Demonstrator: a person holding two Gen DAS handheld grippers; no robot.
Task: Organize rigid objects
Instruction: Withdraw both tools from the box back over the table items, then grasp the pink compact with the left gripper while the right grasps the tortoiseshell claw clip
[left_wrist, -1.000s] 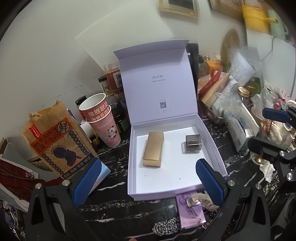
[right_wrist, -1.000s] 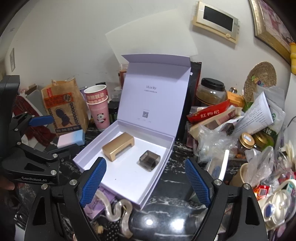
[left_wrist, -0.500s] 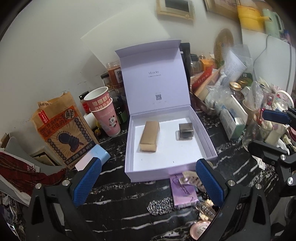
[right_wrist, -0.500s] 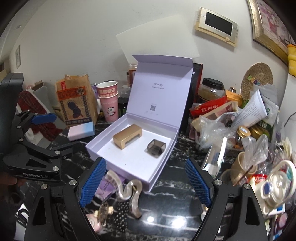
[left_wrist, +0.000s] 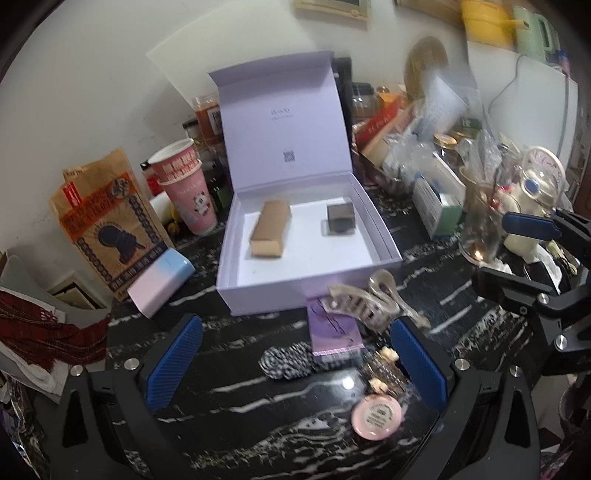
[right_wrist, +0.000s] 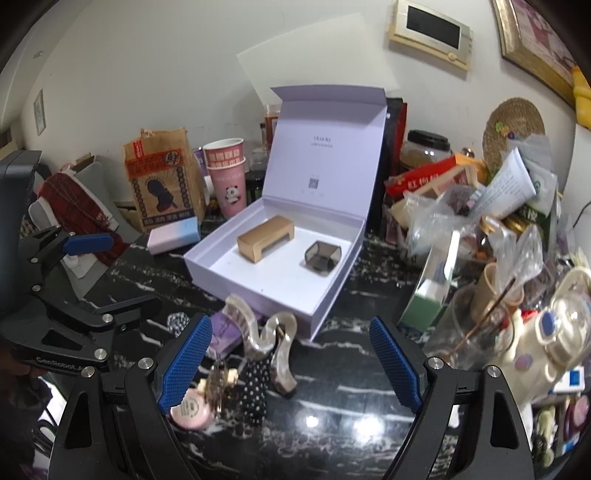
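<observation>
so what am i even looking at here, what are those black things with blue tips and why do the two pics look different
These are two hand-held grabbers, one in each of a person's hands, each with its own wide-angle camera looking along its two fingers. One picture is from the left gripper, the other from the right gripper; each also sees the other at its edge. Both stand open and hold nothing. On the black marbled countertop sits an open lilac gift box containing a gold rectangular box and a small dark smoky cube. In front of it lie a pearly beige hair claw clip, a flat purple packet, a black-and-white patterned scrunchie and a round pink compact.
</observation>
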